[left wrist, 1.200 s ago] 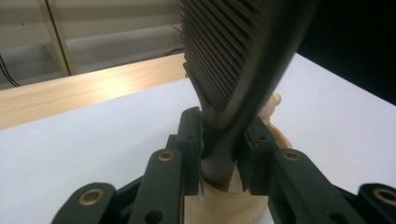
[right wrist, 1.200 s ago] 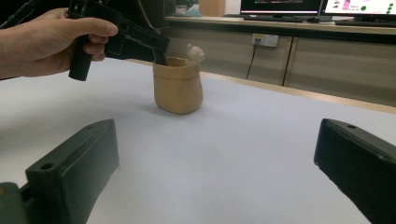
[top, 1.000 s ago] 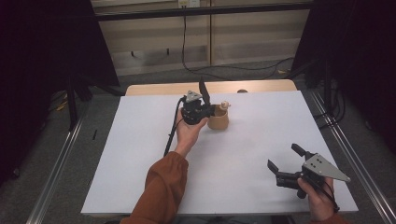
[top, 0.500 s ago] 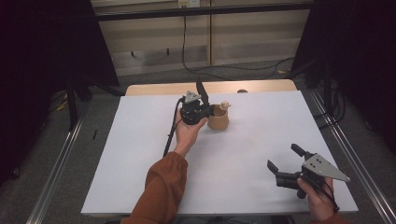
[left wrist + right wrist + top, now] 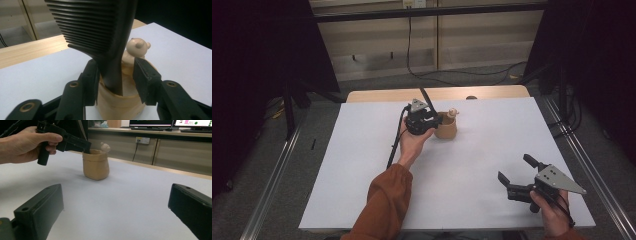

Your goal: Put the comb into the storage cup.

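A tan cup (image 5: 446, 129) (image 5: 120, 105) (image 5: 96, 165) stands at the back middle of the white table (image 5: 362, 165), with a small bear figure (image 5: 452, 113) (image 5: 136, 47) (image 5: 105, 146) on its far rim. A black comb (image 5: 426, 100) (image 5: 100, 30) stands in the cup, handle down and teeth up. My left gripper (image 5: 434, 120) (image 5: 115, 72) is at the cup's rim with its jaws either side of the comb handle. The left jaw is close against the handle and a gap shows at the right jaw. My right gripper (image 5: 514, 167) (image 5: 115, 202) rests open and empty near the front right.
A wooden strip (image 5: 377, 95) runs behind the white tabletop. The left gripper's cable (image 5: 394, 142) trails across the table beside the orange sleeve (image 5: 384, 205). Metal rails (image 5: 272, 185) flank the table, and wall cabinets (image 5: 175, 147) stand beyond it.
The left hand and comb have barely shifted at the cup. The right gripper has stayed in place.
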